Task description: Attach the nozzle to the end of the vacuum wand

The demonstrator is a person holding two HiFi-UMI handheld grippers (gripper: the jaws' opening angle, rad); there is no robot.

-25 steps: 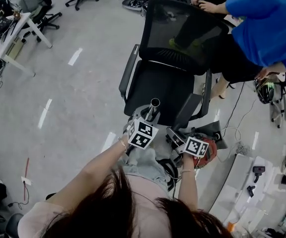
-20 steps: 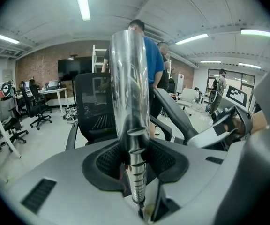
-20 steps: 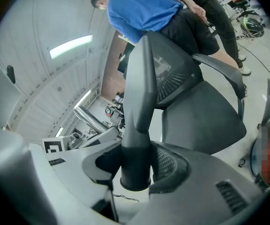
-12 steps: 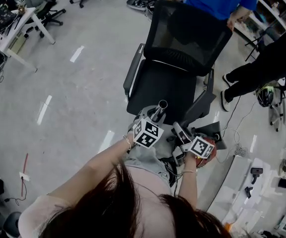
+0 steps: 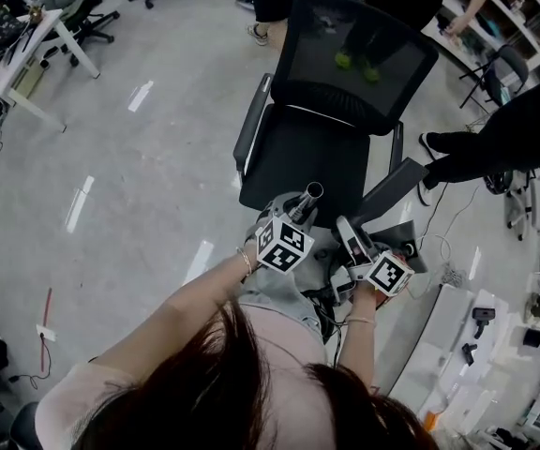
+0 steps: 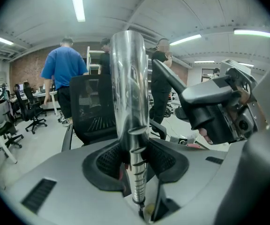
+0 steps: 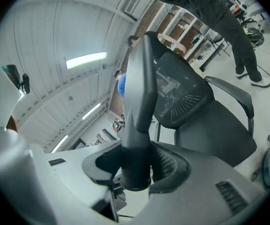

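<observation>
left gripper (image 6: 136, 165): fingers (image 6: 102, 163) pinch the vacuum wand (image 6: 131, 93) at its slim ridged section. The chrome tube runs up and away, open end free.

right gripper (image 7: 136, 170): fingers (image 7: 172, 165) clamp the crevice nozzle (image 7: 138, 111) by its wide collar, tapered tip pointing away.

In the head view we see both held in the air in front of the person's lap, nozzle just right of the wand, not touching. Mating not started.

Risks as we read them:
- Nozzle collar faces back into the right gripper, so the socket isn't presented to the wand end. Without a flip or regrip we'd push the wrong end.
- Polished round tube between two pads: an axial push could slide or spin it in the left fingers.
- Neither part is braced, so any angle mismatch could jam the collar on the rim.
- The office chair (image 5: 319, 148) sits just beyond the wand end, with people walking behind it. A wide swing could clip either.

Writing: none readable on wand or nozzle, only square black-and-white markers on the gripper cubes.
</observation>
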